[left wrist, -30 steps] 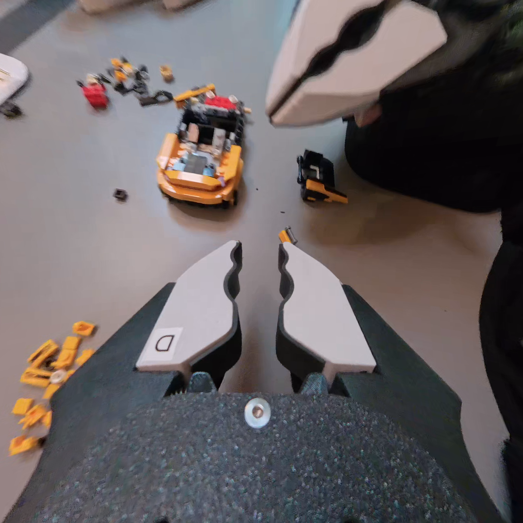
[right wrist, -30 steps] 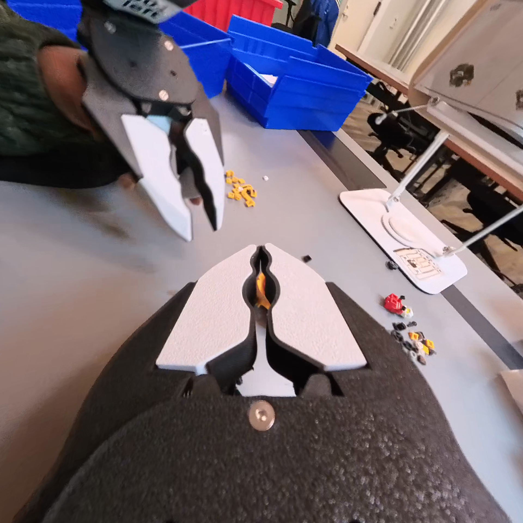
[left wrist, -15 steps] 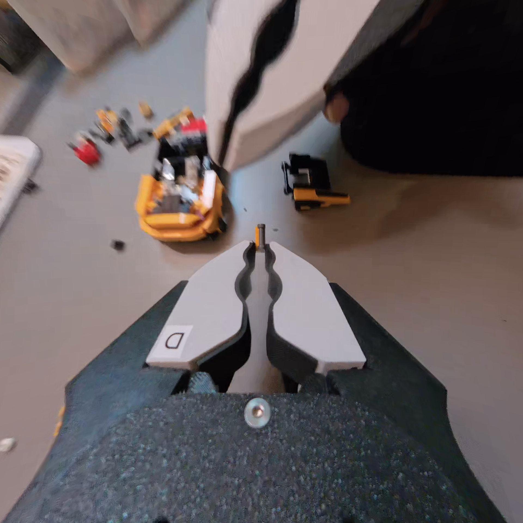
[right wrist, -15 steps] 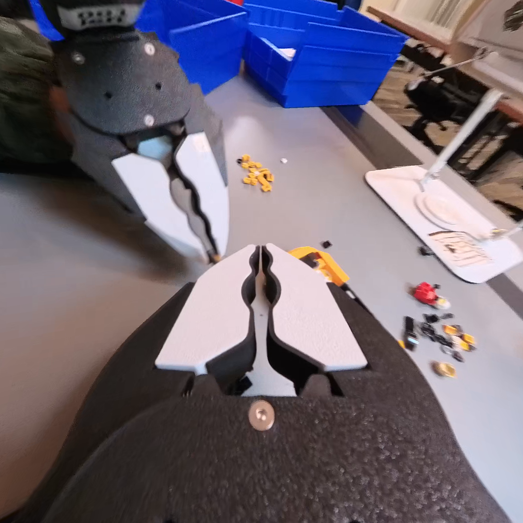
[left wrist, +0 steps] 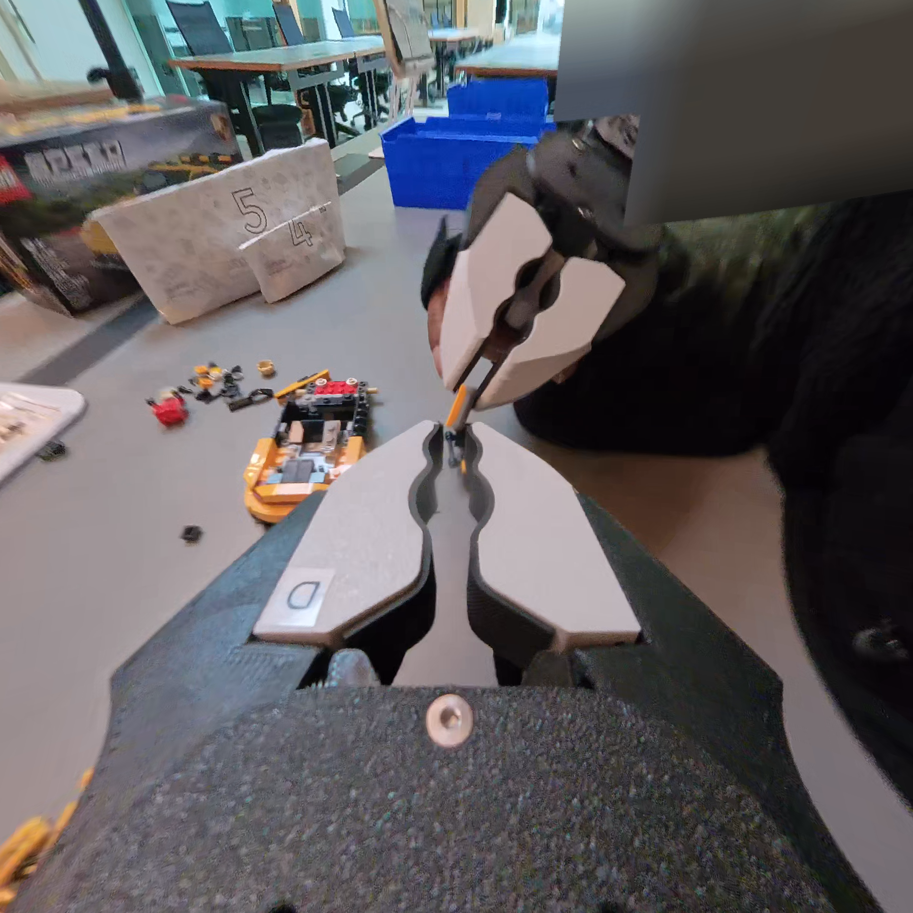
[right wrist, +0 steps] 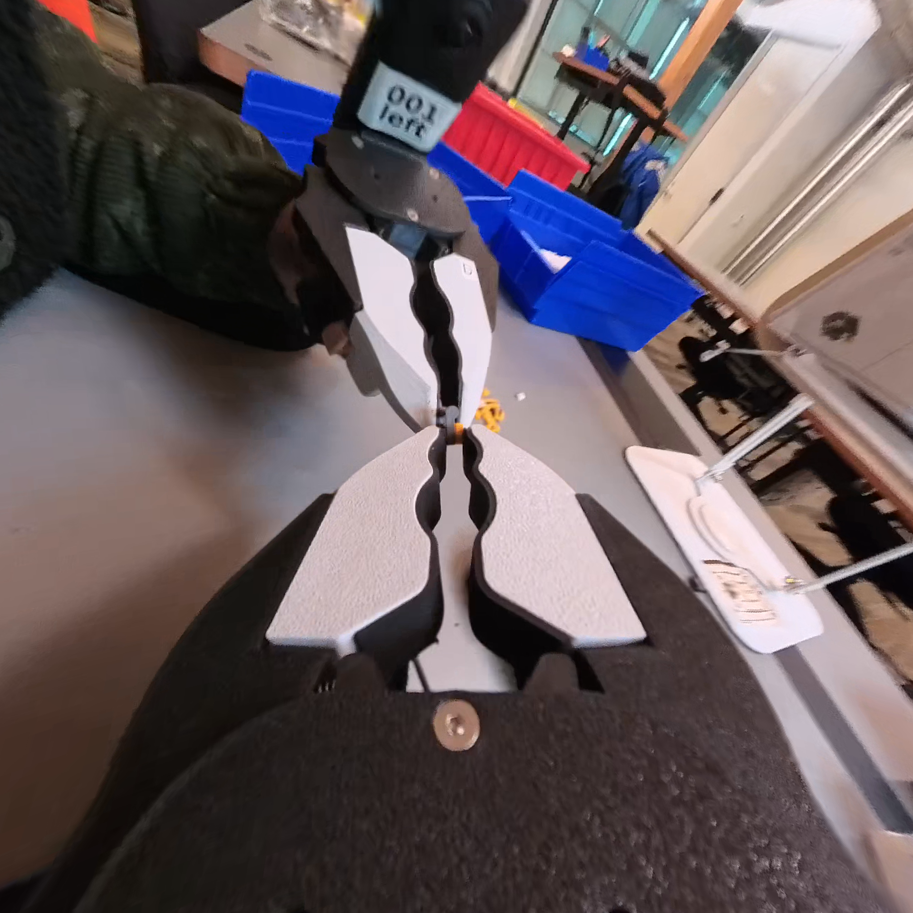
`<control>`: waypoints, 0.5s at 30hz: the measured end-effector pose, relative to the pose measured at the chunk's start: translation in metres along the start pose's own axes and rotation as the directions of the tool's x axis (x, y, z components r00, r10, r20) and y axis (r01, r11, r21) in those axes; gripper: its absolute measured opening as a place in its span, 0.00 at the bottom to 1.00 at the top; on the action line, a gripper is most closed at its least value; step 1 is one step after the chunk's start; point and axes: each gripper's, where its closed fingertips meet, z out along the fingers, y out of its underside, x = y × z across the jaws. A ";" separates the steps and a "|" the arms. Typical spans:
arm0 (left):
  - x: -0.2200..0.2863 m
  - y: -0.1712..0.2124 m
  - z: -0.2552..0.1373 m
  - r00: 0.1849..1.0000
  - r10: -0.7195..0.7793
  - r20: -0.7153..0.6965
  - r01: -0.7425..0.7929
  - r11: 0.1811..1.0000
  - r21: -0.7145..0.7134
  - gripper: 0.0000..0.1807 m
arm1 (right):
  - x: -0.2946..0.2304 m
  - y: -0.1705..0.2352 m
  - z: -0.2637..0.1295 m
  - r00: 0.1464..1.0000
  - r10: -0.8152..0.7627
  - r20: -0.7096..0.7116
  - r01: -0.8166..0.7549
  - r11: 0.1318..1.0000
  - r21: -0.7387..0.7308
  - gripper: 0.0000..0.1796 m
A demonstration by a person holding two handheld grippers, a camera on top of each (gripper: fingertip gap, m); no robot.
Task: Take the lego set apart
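A small orange-and-black lego piece (left wrist: 455,410) is held in the air between both grippers. My left gripper (left wrist: 452,435) is shut on its black end. My right gripper (left wrist: 472,397) comes from above right and is shut on its orange end. In the right wrist view, my right gripper (right wrist: 452,437) and my left gripper (right wrist: 448,407) meet tip to tip on the piece (right wrist: 450,422). The partly stripped orange lego car (left wrist: 306,459) sits on the grey table to the left, below the grippers.
Loose black and orange parts (left wrist: 222,385) and a red piece (left wrist: 170,410) lie behind the car. A pile of yellow parts (right wrist: 489,412), blue bins (right wrist: 593,281), numbered paper bags (left wrist: 222,232), the lego box (left wrist: 59,197) and a white lamp base (right wrist: 716,543) ring the area. The grippers are tip to tip, or close to it.
My left gripper shut on the small piece on the table and lifted it. My right gripper swung in and took hold of its other end. Both views tilted up.
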 end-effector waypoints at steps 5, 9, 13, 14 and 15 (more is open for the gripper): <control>-0.009 -0.017 -0.006 0.842 -0.496 -0.212 0.526 0.843 0.114 0.10 | 0.021 -0.008 -0.008 0.929 -0.284 -0.238 0.280 0.958 -0.051 0.03; -0.013 -0.019 -0.001 0.520 -0.761 -0.388 0.841 0.536 0.078 0.09 | 0.023 -0.008 -0.006 0.809 -0.496 -0.316 0.472 0.868 -0.154 0.03; -0.013 -0.023 0.000 0.321 -0.806 -0.497 0.937 0.347 0.041 0.05 | 0.023 0.000 -0.001 0.729 -0.612 -0.307 0.559 0.791 -0.249 0.03; -0.014 -0.023 0.000 0.289 -0.811 -0.509 0.948 0.315 0.037 0.07 | 0.023 0.002 0.000 0.720 -0.623 -0.304 0.568 0.782 -0.258 0.03; -0.015 -0.022 0.000 0.269 -0.816 -0.512 0.955 0.297 0.028 0.07 | 0.023 0.002 0.001 0.713 -0.633 -0.303 0.575 0.774 -0.264 0.03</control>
